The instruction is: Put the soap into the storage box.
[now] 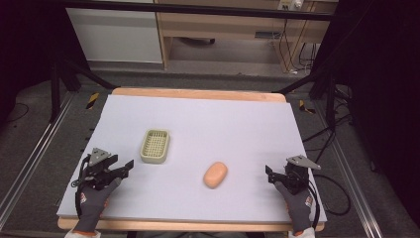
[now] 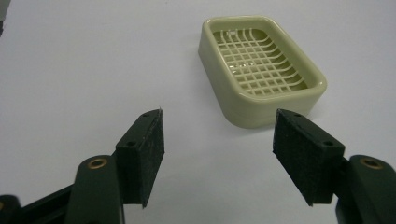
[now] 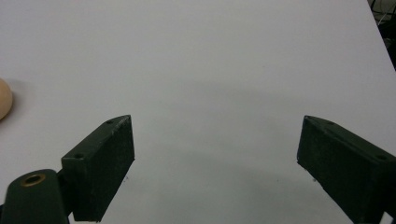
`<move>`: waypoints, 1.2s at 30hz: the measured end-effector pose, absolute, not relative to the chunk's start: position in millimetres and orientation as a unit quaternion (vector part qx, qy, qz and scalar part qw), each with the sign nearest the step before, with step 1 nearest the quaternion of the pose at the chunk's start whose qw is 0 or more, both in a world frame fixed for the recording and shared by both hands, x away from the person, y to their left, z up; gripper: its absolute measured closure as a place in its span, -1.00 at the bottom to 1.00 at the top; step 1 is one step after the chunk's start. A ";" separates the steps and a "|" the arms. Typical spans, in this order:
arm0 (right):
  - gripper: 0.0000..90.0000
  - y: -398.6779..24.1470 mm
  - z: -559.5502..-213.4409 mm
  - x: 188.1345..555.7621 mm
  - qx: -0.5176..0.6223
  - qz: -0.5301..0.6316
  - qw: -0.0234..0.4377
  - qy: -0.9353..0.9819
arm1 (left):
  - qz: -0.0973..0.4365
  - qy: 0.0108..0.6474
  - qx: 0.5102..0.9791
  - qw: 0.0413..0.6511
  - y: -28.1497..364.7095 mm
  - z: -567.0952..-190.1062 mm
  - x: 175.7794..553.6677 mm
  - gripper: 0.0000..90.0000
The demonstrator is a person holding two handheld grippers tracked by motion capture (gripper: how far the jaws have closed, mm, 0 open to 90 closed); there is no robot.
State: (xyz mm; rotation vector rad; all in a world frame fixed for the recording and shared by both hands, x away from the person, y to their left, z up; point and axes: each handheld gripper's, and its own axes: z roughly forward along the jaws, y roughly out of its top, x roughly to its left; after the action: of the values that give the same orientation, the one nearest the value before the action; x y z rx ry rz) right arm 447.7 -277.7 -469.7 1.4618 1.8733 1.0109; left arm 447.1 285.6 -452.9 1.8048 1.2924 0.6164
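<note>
A pale green soap dish (image 1: 155, 146) with a grid floor sits empty on the white mat, left of centre. An orange oval soap bar (image 1: 215, 174) lies to its right, nearer the front edge. My left gripper (image 1: 130, 165) rests at the front left, pointing at the dish. In the left gripper view its jaws (image 2: 218, 149) stand apart with nothing between them, and the dish (image 2: 261, 70) lies just beyond. My right gripper (image 1: 268, 173) rests at the front right, open (image 3: 215, 163) over bare mat. The soap (image 3: 3, 105) peeks in at that view's left edge.
The white mat (image 1: 223, 119) covers a wooden table whose edge shows at the back and front. Black frame legs and cables stand on the floor around it, with wooden furniture behind. Both gloved hands come in from the bottom.
</note>
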 end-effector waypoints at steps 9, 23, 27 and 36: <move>-0.77 -276.5 -470.9 447.5 0.549 0.367 0.280 0.697 | 0.235 0.500 0.720 0.419 275.7 -450.6 443.6 -0.28; -0.80 -275.4 -470.3 446.5 0.552 0.370 0.280 0.693 | 0.216 0.484 0.732 0.428 261.3 -447.6 442.8 -0.42; -0.81 -275.1 -469.8 446.0 0.552 0.370 0.281 0.692 | 0.213 0.481 0.735 0.429 257.2 -447.3 442.7 -0.43; -0.82 -272.1 -469.8 445.3 0.549 0.368 0.283 0.695 | 0.203 0.467 0.743 0.434 243.6 -444.9 440.5 -0.43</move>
State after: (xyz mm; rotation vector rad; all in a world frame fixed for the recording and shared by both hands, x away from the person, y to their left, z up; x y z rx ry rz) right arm 445.3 -272.1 -469.8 1.4702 1.8608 0.9843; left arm 440.5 243.6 -444.9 1.8516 1.1629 0.5060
